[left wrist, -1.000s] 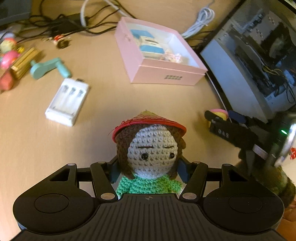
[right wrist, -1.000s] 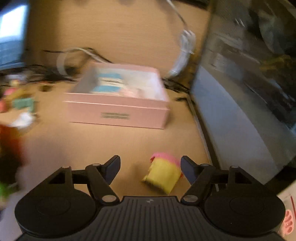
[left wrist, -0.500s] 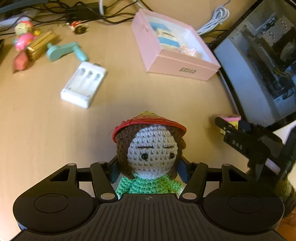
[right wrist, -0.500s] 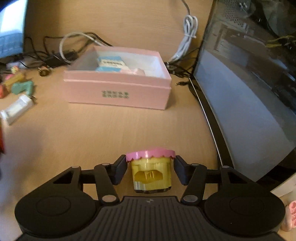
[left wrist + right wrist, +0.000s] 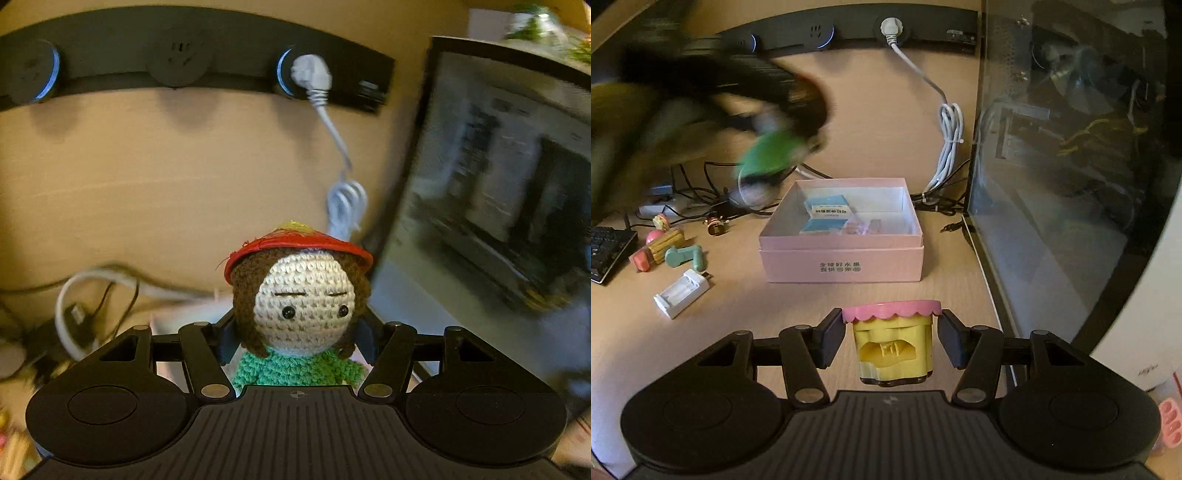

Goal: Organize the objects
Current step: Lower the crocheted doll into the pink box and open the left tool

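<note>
Newly raised left tool [image 5: 297,339] pinching crochet doll [image 5: 301,306]; right tool [image 5: 892,341] apparently clamping yellow tub [image 5: 892,343].

A home or office computer desk. A pale wood desktop [image 5: 701,332] meets a matching back panel carrying a black socket rail [image 5: 849,35], with a white plug [image 5: 891,27] and its bundled cable [image 5: 947,147] hanging from it. At right stands a glass-sided computer case [image 5: 1071,166]; at far left, the corner of a black keyboard [image 5: 607,251]. Dark cables [image 5: 694,184], a white battery charger [image 5: 681,293] and small trinkets [image 5: 665,247] lie to the left of an open pink box [image 5: 842,264].
</note>
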Available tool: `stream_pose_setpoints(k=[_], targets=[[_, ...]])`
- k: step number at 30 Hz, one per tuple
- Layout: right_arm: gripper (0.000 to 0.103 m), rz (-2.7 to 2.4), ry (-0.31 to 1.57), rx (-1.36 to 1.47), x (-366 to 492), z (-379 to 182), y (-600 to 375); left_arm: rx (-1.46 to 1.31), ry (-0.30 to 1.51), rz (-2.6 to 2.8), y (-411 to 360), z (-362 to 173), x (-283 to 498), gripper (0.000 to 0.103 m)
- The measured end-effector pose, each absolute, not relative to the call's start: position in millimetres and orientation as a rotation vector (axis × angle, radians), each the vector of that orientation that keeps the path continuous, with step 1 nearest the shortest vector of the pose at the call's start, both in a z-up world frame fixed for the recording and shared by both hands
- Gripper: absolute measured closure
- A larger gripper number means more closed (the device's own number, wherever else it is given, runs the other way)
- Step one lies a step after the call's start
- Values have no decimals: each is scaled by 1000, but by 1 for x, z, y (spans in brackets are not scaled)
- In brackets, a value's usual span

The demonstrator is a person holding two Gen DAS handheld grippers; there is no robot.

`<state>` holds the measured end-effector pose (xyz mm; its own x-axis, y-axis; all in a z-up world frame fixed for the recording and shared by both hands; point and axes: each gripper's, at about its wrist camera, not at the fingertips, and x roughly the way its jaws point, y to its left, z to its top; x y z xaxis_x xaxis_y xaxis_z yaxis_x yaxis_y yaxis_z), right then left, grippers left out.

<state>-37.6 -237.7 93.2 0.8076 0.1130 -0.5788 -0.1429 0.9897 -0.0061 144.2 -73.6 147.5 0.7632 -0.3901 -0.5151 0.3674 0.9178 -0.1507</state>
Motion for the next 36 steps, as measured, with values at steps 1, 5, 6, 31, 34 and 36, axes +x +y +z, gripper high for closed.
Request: stream_pose_setpoints(k=[1,5,6,31,34,36], targets=[[48,140,620,-50,-40,91,-237,-40,576,-396,-78,137,155,35],[48,149,622,-62,-50,85,-240,-32,814,-256,-88,79,192,35],[48,152,624,-62,-52,83,-241,-41,886,-219,-87,67,196,35],[48,188,696,-82,-10,69,-239,293,816,-230,-96,68,164,34],[48,176,708,-84,-8,66,-241,312,772,-222,-90,72,150,34],[48,173,708,-82,-7,66,-242,287,739,-209,-83,78,144,34]])
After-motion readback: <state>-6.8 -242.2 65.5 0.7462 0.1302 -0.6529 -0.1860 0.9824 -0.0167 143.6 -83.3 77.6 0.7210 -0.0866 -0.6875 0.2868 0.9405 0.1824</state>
